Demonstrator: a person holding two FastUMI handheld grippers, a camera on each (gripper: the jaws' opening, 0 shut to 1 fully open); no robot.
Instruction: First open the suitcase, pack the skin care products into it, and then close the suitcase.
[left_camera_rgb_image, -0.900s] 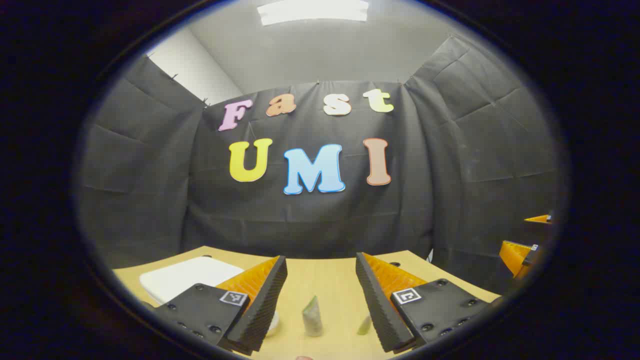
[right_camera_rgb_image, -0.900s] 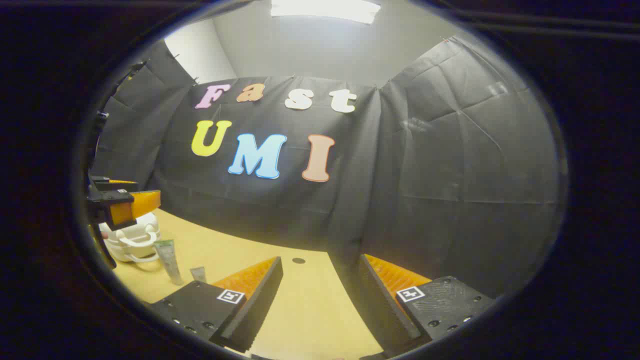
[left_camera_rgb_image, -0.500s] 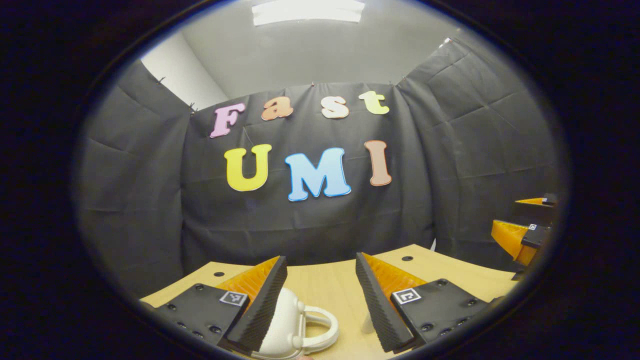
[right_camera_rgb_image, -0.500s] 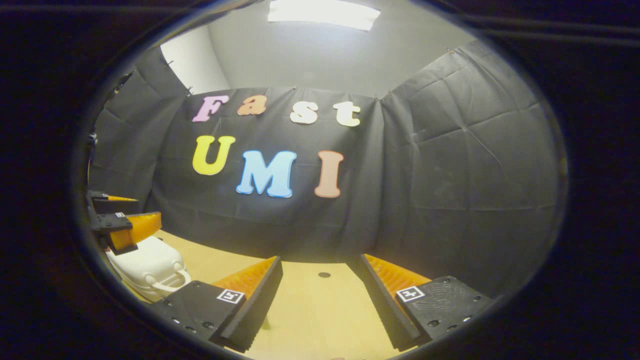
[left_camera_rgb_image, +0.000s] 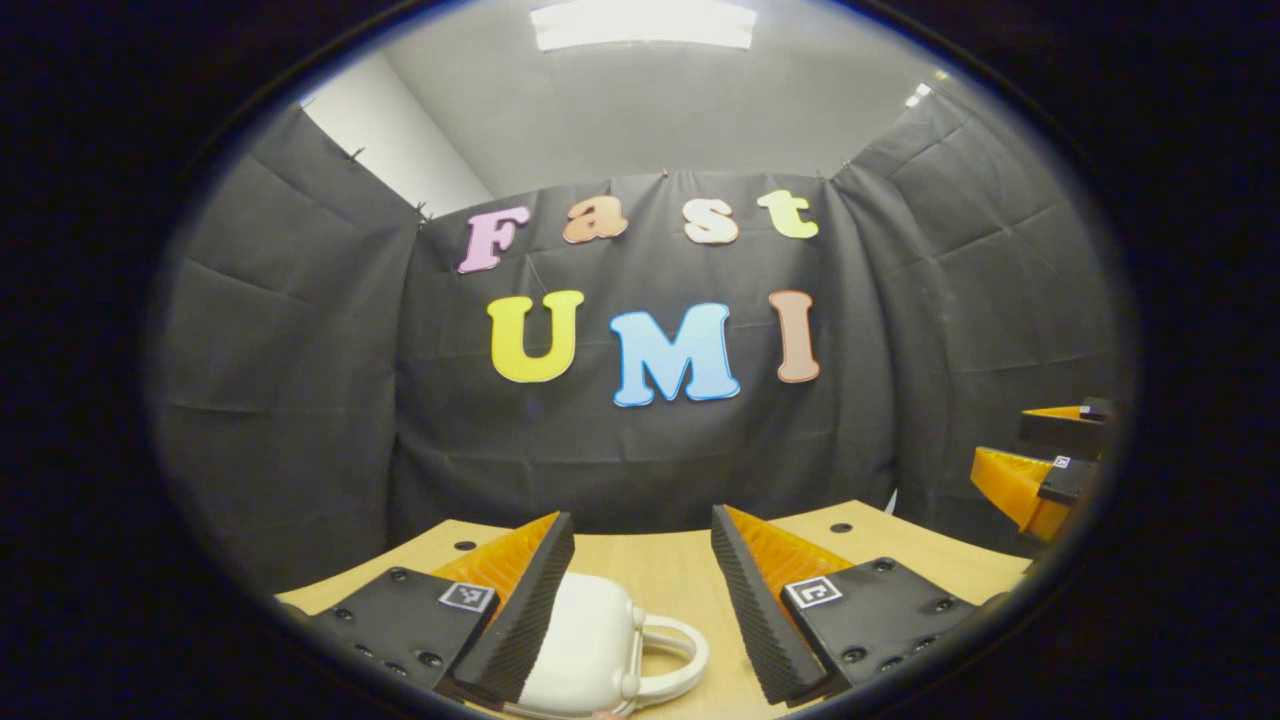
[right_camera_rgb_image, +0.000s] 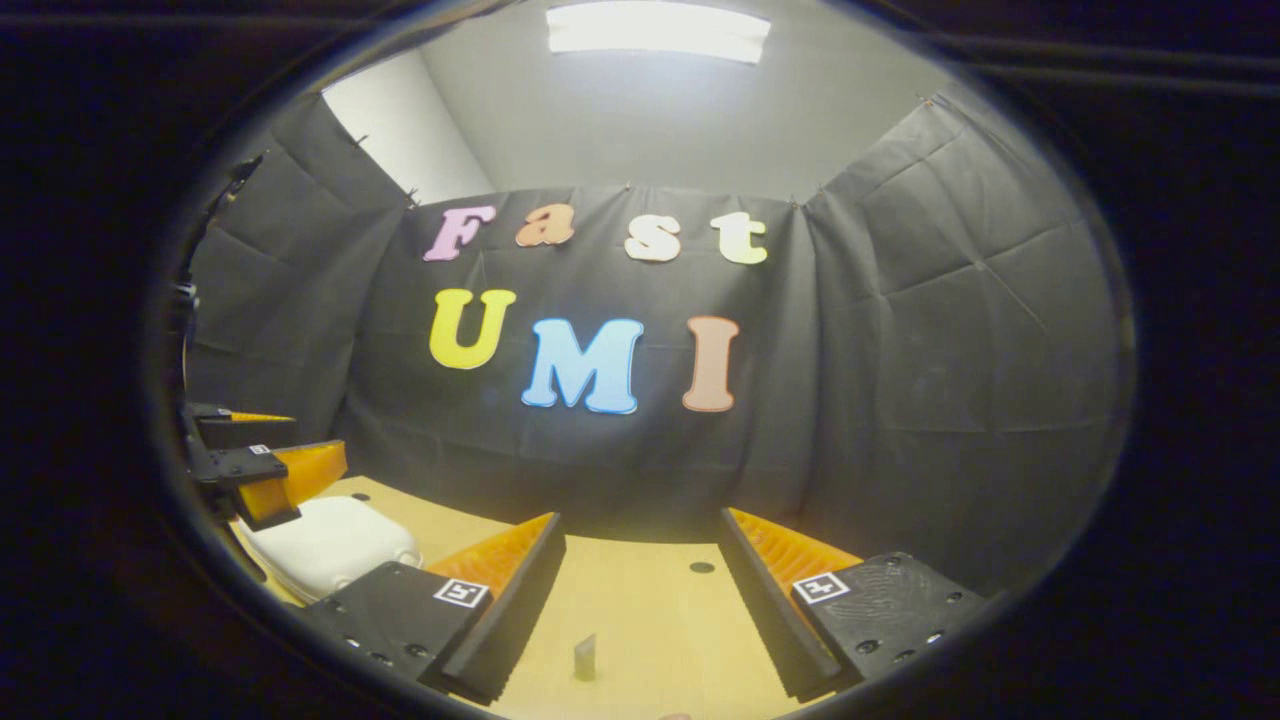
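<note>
Your two grippers hang over a light wooden table (left_camera_rgb_image: 660, 570) inside the black-draped booth, under a bright ceiling light panel (right_camera_rgb_image: 658, 30). On that table lies the white hard-shell suitcase (left_camera_rgb_image: 585, 645), lid down and closed, its looped carry handle (left_camera_rgb_image: 672, 660) pointing to the right in the left gripper view. Your left gripper (left_camera_rgb_image: 640, 610) sits directly above it with its fingers spread wide and holding nothing; one finger (left_camera_rgb_image: 525, 610) overlaps the case's left side in the picture, though whether it touches the shell cannot be told. In the right gripper view the same suitcase (right_camera_rgb_image: 325, 545) shows at far left, beneath the left gripper (right_camera_rgb_image: 262, 470). Your right gripper (right_camera_rgb_image: 640, 620) is likewise wide open and empty, well apart from the case over bare tabletop. Between its fingers a small skin care tube (right_camera_rgb_image: 585, 657) stands upright on the wood, touched by neither finger.
</note>
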